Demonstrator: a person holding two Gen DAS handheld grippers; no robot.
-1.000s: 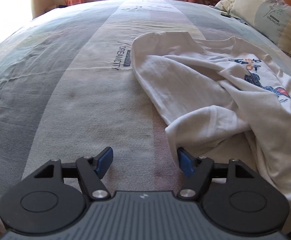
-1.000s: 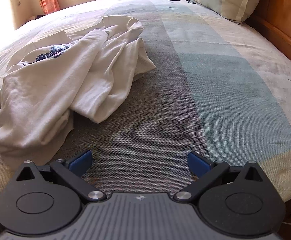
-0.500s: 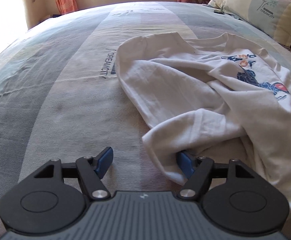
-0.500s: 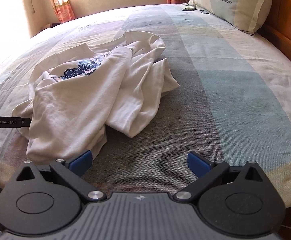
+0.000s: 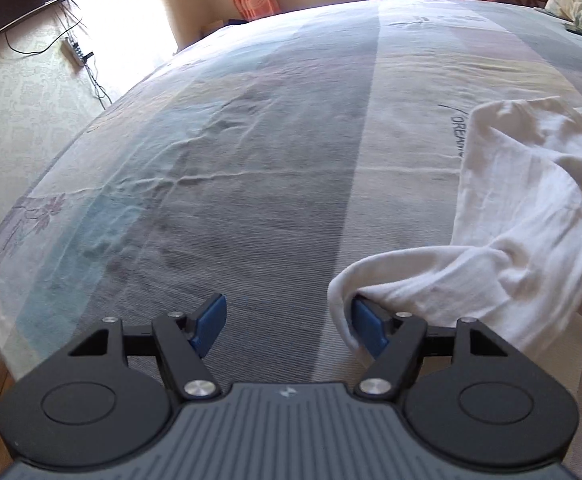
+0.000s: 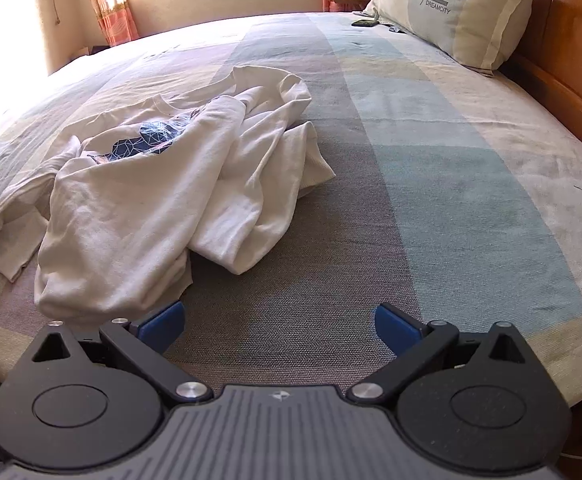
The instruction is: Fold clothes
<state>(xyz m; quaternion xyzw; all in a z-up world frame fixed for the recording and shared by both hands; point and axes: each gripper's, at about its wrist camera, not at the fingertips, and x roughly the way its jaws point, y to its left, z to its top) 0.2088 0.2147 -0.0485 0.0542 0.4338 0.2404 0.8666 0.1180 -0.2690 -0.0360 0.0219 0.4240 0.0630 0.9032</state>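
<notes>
Left wrist view: left gripper (image 5: 289, 322) spread wide, nothing pinched; hem loop of white T-shirt (image 5: 503, 240) hooked over outer side of right blue pad (image 5: 365, 322). Risk, by judgement: loop slipping off, or bunching further. Right gripper (image 6: 277, 328) spread, empty, just beside crumpled shirt on striped bedsheet (image 6: 431, 168). Both grippers pitched steeply down toward bed.
</notes>
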